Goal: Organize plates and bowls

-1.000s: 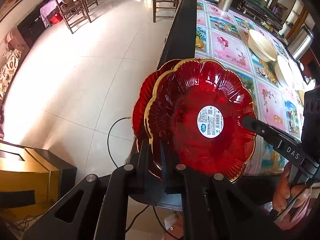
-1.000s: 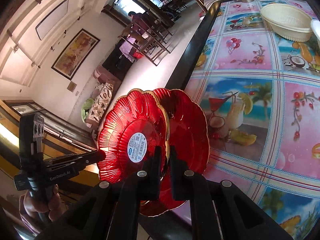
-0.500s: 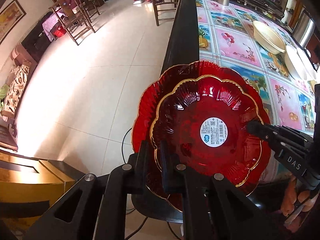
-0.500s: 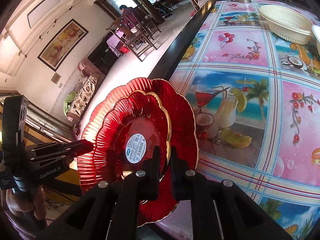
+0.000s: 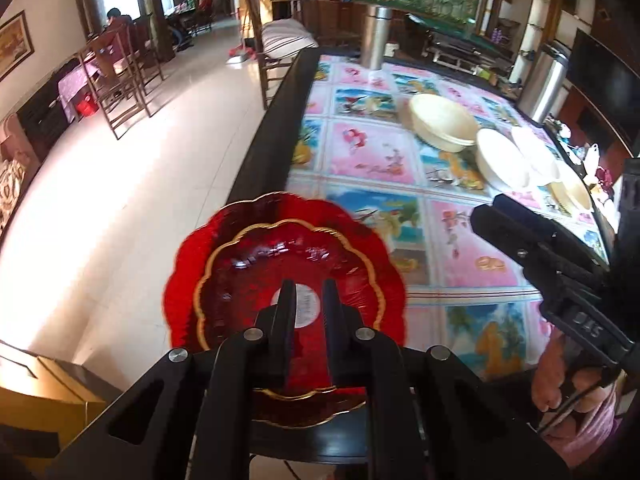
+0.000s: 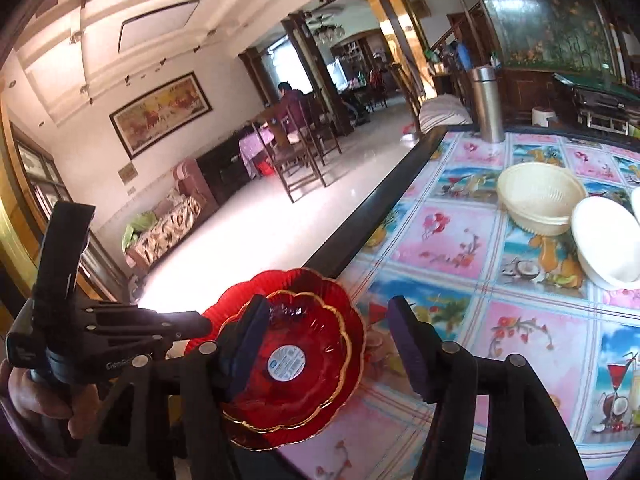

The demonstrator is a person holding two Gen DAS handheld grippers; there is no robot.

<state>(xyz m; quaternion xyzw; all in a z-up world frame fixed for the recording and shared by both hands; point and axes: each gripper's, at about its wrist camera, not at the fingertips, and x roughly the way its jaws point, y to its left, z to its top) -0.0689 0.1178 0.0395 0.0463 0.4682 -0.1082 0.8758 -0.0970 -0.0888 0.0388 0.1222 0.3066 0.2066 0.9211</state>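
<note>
Two red scalloped glass plates with gold rims lie stacked at the table's near left corner. The smaller plate (image 5: 288,280) (image 6: 296,356), with a white round sticker, sits inside the larger plate (image 5: 184,264) (image 6: 352,320). My left gripper (image 5: 308,284) hovers just above the stack with a narrow gap between its fingers, holding nothing. My right gripper (image 6: 328,328) is open wide above the stack and empty; it also shows in the left wrist view (image 5: 532,240).
A cream basket bowl (image 5: 440,124) (image 6: 540,196) and white bowls (image 5: 500,160) (image 6: 608,240) stand farther along the patterned tablecloth (image 6: 520,340). A steel flask (image 5: 376,36) (image 6: 486,104) stands at the far end. The table's dark edge (image 5: 276,128) borders open floor on the left.
The two plates went from held upright by both grippers to lying flat and stacked on the table corner. Both grippers let go and pulled back; the right one opened wide.
</note>
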